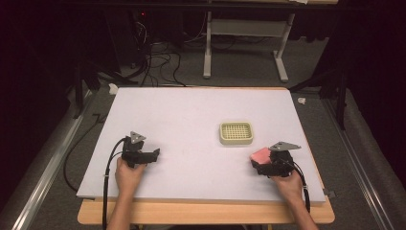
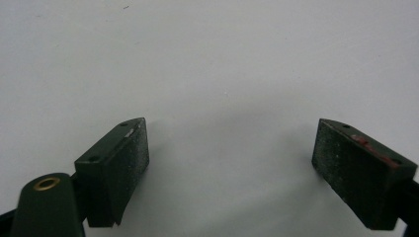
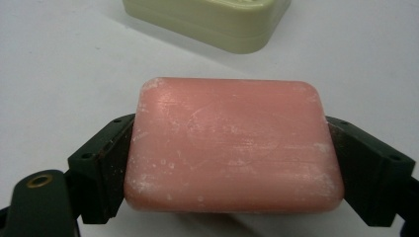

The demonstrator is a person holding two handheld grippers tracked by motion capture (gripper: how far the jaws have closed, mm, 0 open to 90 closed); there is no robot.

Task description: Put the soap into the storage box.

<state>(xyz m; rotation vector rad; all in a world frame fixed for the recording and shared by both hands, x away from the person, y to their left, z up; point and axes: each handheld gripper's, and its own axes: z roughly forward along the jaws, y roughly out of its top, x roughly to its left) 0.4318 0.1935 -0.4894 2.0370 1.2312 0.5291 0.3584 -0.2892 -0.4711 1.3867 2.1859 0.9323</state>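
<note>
While I hold both grippers low over the table, here is the scene, big to small:
table: white flat foam-like board (image 1: 191, 120) on a wooden tabletop, bare between my hands.
dish: pale green rectangular plastic soap dish (image 1: 236, 133) with a gridded top, just ahead of my right hand, apart from the soap.
soap: pink rounded rectangular soap bar (image 3: 232, 145), clamped across its width, near the table's right front.
right gripper (image 3: 232, 163): jaws wide but pressed on both sides of the bar, holding it.
left gripper (image 2: 232, 163): jaws wide apart, nothing between them, over bare board.
risk: I judge the bar slick; squeezing off-centre could make it squirt out.
risk 2: coming in low, it could clip the dish rim and shove it.
</note>
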